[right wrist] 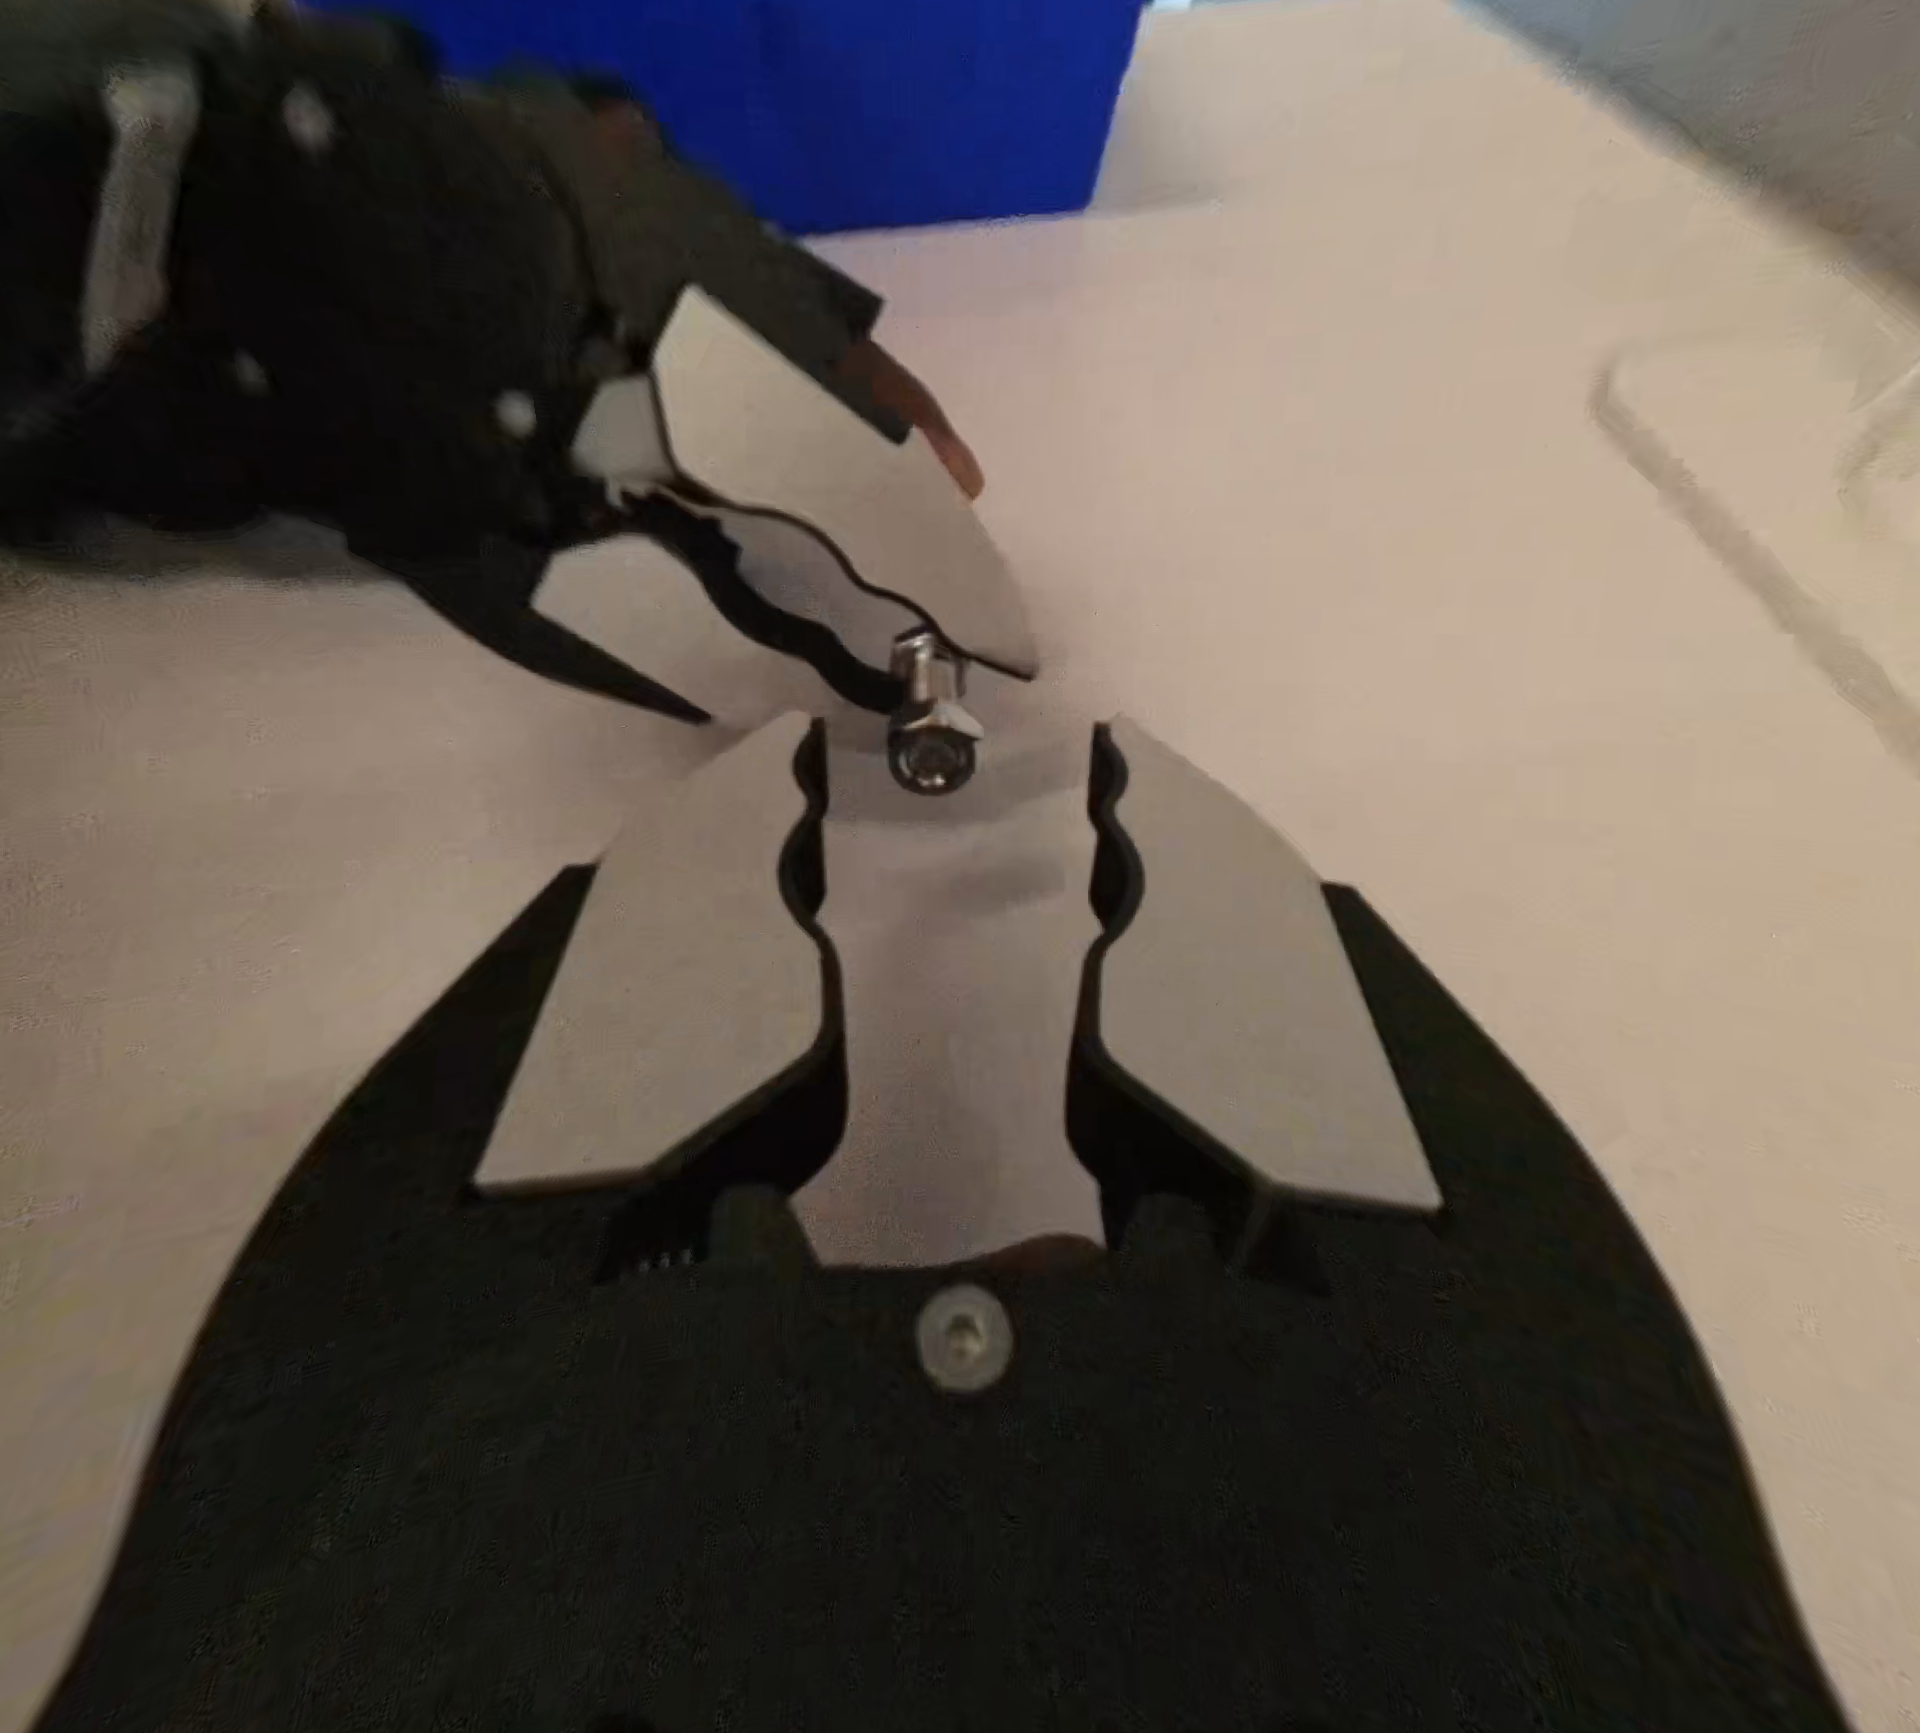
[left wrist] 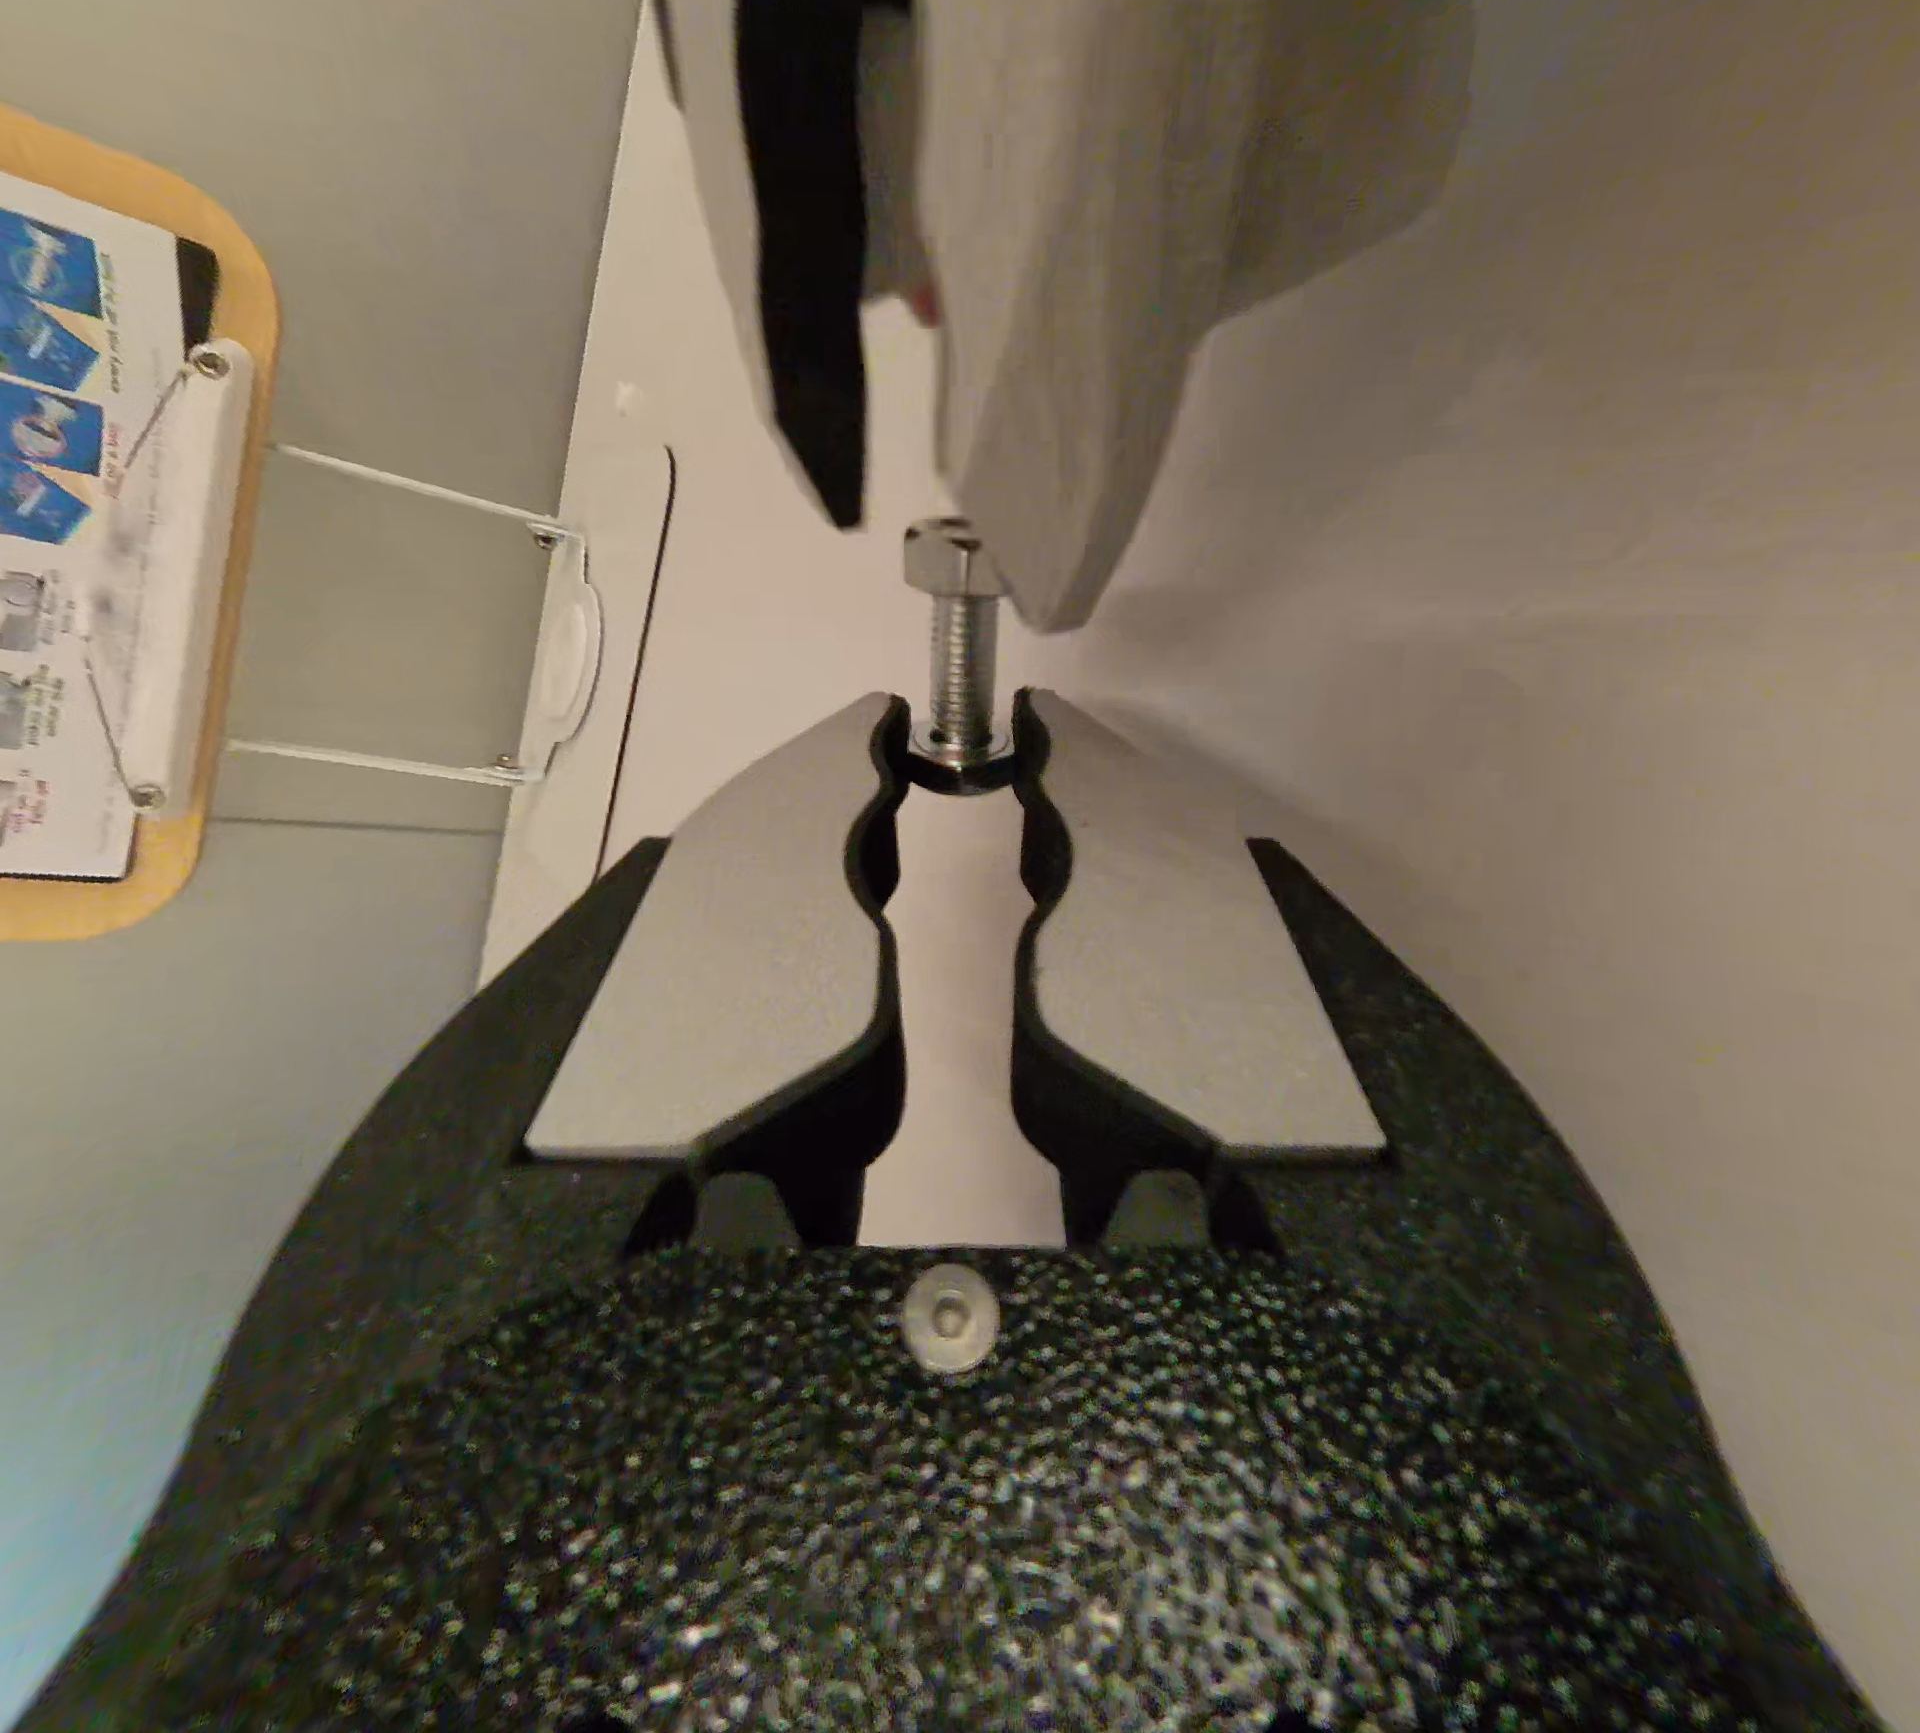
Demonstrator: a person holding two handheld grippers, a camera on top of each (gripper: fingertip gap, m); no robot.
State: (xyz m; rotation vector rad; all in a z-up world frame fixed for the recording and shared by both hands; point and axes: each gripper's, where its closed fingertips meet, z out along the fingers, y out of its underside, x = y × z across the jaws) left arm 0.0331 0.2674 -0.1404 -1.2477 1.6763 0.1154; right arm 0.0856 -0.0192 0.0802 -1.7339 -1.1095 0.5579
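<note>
Currently your left gripper (left wrist: 958, 727) is pinching a silver hex nut (left wrist: 958, 767) at its fingertips, both pads pressed on the nut's sides. A shiny threaded steel bolt with a hex head (left wrist: 954, 634) stands in that nut, pointing away from the gripper. Your right gripper (right wrist: 956, 753) is spread wide, pads clear of the metal; the bolt head (right wrist: 932, 761) sits between its tips, nearer the left one, above the white tabletop (right wrist: 1403, 436). Far behind stands a blue plastic divided bin (right wrist: 727, 42). A wooden-edged board with a printed sheet (left wrist: 114, 520) lies off to the left.
</note>
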